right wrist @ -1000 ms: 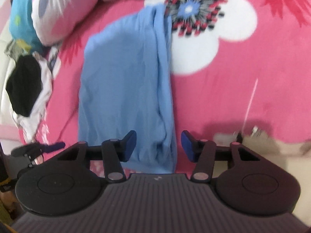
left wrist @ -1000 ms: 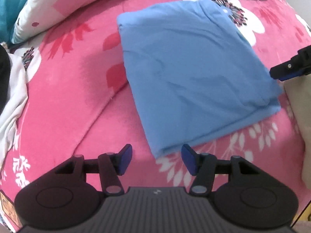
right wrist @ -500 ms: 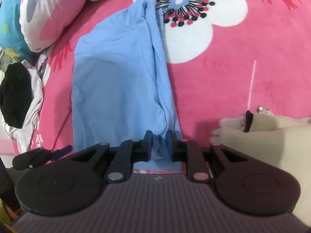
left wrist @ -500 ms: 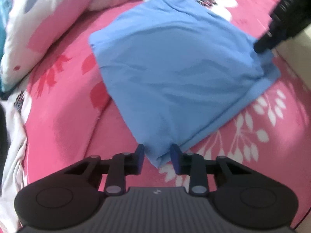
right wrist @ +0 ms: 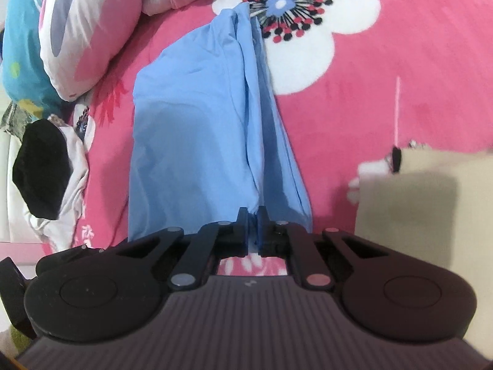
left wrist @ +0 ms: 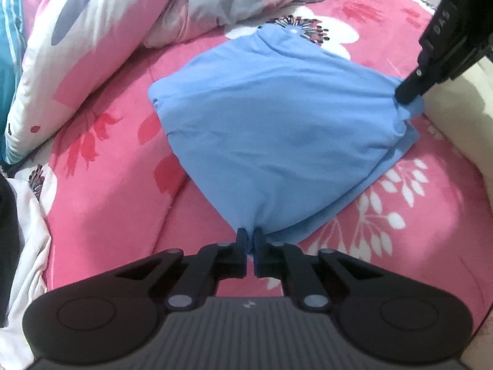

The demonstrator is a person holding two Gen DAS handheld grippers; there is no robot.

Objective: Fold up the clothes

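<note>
Both grippers have clamped onto the folded light-blue cotton garment (left wrist: 277, 129) since a second ago.
Left gripper (left wrist: 250, 240) pinches its near corner; right gripper (right wrist: 253, 219) its other near corner, on the pink floral blanket (left wrist: 101, 203).

The right gripper (right wrist: 253, 215) is clamped on a gathered corner of the blue garment (right wrist: 197, 141), which stretches away from it across the pink flowered blanket (right wrist: 385, 98). Beyond the garment's far end sits a big white flower print (right wrist: 295, 24). Left of the garment lie a pink and white pillow (right wrist: 92, 24) and a black and white heap (right wrist: 46, 172), probably more clothes. To its right lies a beige cloth (right wrist: 416, 203).
</note>
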